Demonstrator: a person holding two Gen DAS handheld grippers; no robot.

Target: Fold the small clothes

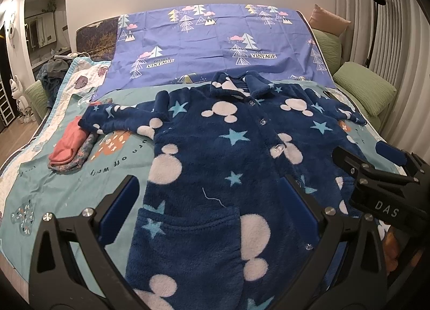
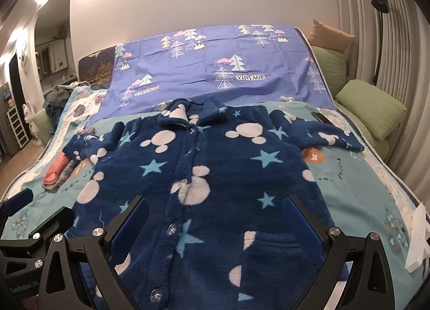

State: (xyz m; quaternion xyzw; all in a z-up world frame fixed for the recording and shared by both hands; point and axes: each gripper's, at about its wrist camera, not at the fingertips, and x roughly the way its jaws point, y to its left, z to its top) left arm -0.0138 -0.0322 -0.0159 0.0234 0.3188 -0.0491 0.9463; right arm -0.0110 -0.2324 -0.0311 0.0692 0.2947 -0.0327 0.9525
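Left gripper: the black two-finger left gripper with blue pads (image 1: pixel 209 202) hangs over the lower left front of the garment, its fingers spread wide and holding nothing.
Right gripper: the black two-finger right gripper with blue pads (image 2: pixel 215 218) sits just above the button line, its fingers likewise wide apart and empty; in the left wrist view it enters from the right edge, close beside the left one.
Garment: a navy fleece button-up top with white mouse-head shapes and light blue stars (image 1: pixel 215 154) lies flat and face up on the bed, collar at the far end, hem nearest the cameras, both sleeves spread out sideways.
Buttons: a row of clear buttons (image 2: pixel 172 228) runs down the middle and the front looks fastened, though the fleece hides part of the placket.
Pocket: a patch pocket (image 1: pixel 185 226) sits on the near left front.
Bedding: a teal printed quilt (image 1: pixel 67 175) lies under the garment.
White item: a flat white paper-like piece (image 2: pixel 418 240) rests at the quilt's right edge.
Folded pile: a small pink folded cloth on a floral folded cloth (image 1: pixel 68 146) lies just beside the left sleeve cuff.
Phone: a dark flat phone (image 2: pixel 321 117) lies beyond the right sleeve.
Far cover: a purple sheet with tree prints (image 1: pixel 215 41) covers the far half of the bed.
Cushions: green pillows (image 2: pixel 371 108) line the right side.
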